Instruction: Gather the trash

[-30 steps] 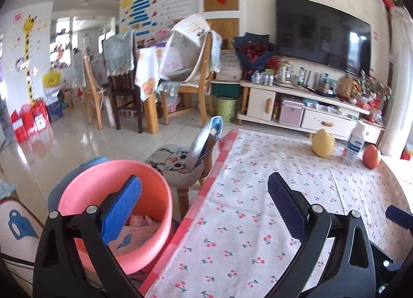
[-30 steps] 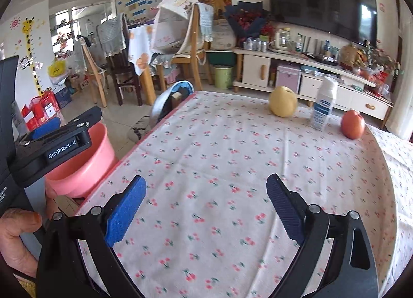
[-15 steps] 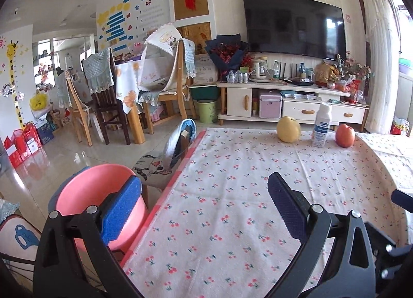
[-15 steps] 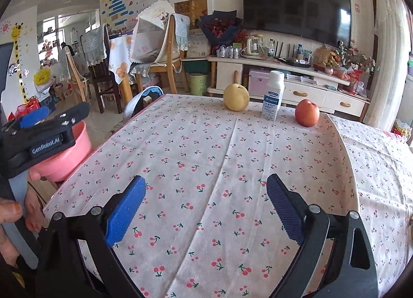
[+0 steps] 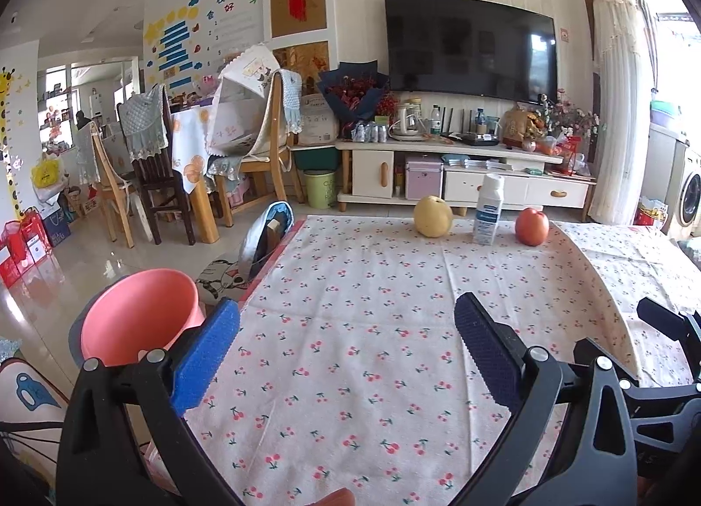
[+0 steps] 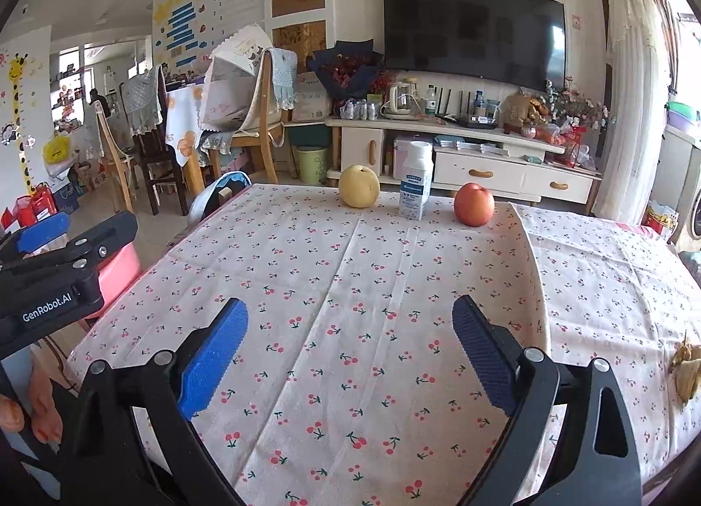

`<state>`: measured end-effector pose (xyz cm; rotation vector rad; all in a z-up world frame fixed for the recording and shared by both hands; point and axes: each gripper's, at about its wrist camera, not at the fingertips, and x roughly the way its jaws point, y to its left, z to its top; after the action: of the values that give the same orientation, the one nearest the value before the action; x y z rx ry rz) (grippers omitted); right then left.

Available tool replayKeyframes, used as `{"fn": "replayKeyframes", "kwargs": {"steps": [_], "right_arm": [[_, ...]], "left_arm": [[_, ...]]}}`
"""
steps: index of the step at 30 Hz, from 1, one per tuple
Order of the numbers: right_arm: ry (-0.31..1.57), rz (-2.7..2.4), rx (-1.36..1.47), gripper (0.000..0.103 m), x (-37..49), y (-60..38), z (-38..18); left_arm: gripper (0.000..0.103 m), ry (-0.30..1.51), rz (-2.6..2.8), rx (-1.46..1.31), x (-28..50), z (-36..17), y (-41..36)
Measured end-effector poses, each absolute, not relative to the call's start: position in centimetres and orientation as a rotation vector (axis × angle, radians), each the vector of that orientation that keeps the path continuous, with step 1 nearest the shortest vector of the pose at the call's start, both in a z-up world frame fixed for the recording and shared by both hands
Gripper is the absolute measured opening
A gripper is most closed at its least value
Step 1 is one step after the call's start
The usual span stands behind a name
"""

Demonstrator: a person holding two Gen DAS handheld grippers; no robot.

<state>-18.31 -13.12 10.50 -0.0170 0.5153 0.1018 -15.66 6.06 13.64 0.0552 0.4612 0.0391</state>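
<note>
Judging progress from what lies on the table (image 6: 394,278): the cherry-print cloth is almost bare, so most of the collecting looks done or was never large. The pink bin (image 5: 140,313) stands on the floor just off the table's left edge, below cloth level; its contents are not visible at this angle. At the far edge a yellow pear (image 6: 359,186), a white bottle (image 6: 416,186) and a red apple (image 6: 474,203) stand in a row, near one another but apart; whether the bottle counts as trash cannot be told. One likely leftover: a small crumpled yellowish scrap (image 6: 684,370) on the cloth at the right margin of the right wrist view, well apart from both tools; too small to identify. Left gripper (image 5: 346,352): jaws spread wide, nothing between them, hovering over the near left part of the table beside the bin. Right gripper (image 6: 350,352): jaws likewise spread, empty, over the near middle of the cloth. Compared with a second ago: the left camera then looked down into the bin, where paper-like scraps showed; it has since swung up and right to face the table squarely, so the bin now sits low at left. The right view has also panned right, bringing the fruit row to centre and the scrap into frame. Jaw spacing unchanged on both.
</note>
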Motion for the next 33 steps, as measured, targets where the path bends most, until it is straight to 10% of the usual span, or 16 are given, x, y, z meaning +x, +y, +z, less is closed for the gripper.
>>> {"fn": "replayKeyframes", "kwargs": {"steps": [33], "right_arm": [[0.406, -0.019, 0.030, 0.094, -22.1, -17.6, 11.6]], "left_arm": [[0.099, 0.398, -0.023, 0.134, -19.9, 15.6, 1.2]]}}
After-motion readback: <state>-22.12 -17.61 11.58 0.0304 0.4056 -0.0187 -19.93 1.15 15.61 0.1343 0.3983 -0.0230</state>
